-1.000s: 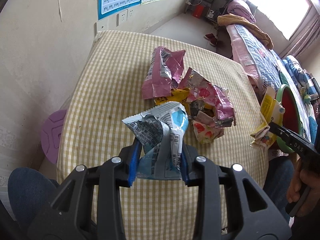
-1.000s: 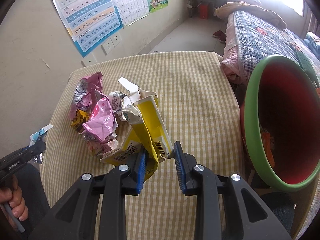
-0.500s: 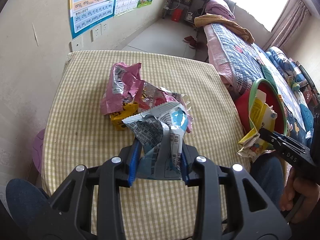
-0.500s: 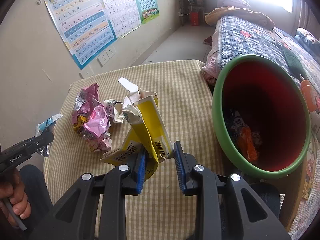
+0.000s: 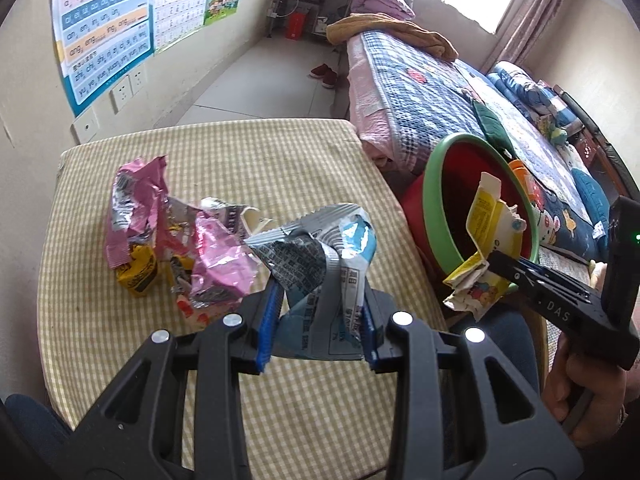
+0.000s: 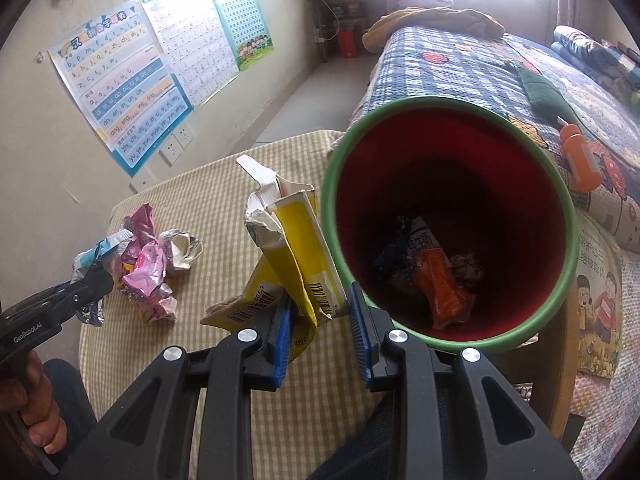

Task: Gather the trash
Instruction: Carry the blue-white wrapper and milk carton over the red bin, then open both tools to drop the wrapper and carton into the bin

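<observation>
Both jaws pinch trash: the right gripper (image 6: pixel 320 320) holds a yellow carton (image 6: pixel 298 248) beside the bin (image 6: pixel 570 216), the left gripper (image 5: pixel 318 324) a foil wrapper (image 5: pixel 316 256). Either light piece could miss the rim if released early.

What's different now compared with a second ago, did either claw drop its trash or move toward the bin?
Neither let go. The right claw carried the yellow carton across to the edge of the red bin. The left claw followed that way with the silver-blue wrapper, still above the table. Both grips are unchanged, and the pink wrapper pile lies where it was.
</observation>
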A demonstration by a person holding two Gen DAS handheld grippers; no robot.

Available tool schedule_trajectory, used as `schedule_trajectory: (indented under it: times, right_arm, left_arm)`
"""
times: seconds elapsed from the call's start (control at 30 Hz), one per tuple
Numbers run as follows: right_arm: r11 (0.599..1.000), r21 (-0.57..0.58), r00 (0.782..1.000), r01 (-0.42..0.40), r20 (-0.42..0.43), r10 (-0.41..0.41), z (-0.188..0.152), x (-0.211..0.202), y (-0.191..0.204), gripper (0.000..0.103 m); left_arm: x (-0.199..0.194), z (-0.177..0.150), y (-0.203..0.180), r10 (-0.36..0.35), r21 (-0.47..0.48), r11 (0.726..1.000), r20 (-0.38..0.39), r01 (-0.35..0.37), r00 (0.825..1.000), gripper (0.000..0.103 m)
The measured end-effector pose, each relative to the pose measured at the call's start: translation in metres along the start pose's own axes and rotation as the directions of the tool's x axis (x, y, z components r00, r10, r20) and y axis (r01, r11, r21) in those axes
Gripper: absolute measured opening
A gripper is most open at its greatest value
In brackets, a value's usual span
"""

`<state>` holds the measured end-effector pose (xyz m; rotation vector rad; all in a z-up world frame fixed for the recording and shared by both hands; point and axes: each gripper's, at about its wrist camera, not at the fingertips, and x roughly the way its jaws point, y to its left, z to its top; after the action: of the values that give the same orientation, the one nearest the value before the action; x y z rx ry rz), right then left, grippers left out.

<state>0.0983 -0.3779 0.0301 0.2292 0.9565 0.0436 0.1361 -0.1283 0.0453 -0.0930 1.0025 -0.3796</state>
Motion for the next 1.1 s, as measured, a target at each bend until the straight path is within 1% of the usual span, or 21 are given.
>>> schedule_trajectory:
  times: [0.27,0.5,0.73,1.0,1.1]
  right_arm:
    - [0.996,0.067,0.998,0.054,0.025,-0.056,0.005,-0.011,-0.048,0.026]
    - [0.990,0.114,0.994,0.088,0.058,-0.095,0.013,-0.020,-0.080,0.026]
    - [0.985,0.127,0.987,0.116,0.096,-0.129,0.026,-0.024,-0.105,0.026]
    - [0.980,0.160,0.987,0.114,0.090,-0.130,0.031,-0.016,-0.131,0.027]
    - [0.980,0.166,0.989,0.111,0.082,-0.126,0.030,-0.013,-0.136,0.029]
  left_arm:
    - [0.021,0.013,-0.055,-0.077,0.080,0.994,-0.015,0.078,0.997,0.033]
    - [0.041,0.022,-0.092,-0.115,0.128,0.984,-0.044,0.120,0.992,0.033]
    - [0.057,0.046,-0.130,-0.155,0.177,0.971,-0.043,0.160,0.987,0.033]
    - [0.077,0.071,-0.167,-0.182,0.226,0.956,-0.046,0.188,0.982,0.033]
    - [0.084,0.079,-0.180,-0.196,0.238,0.950,-0.059,0.205,0.979,0.035]
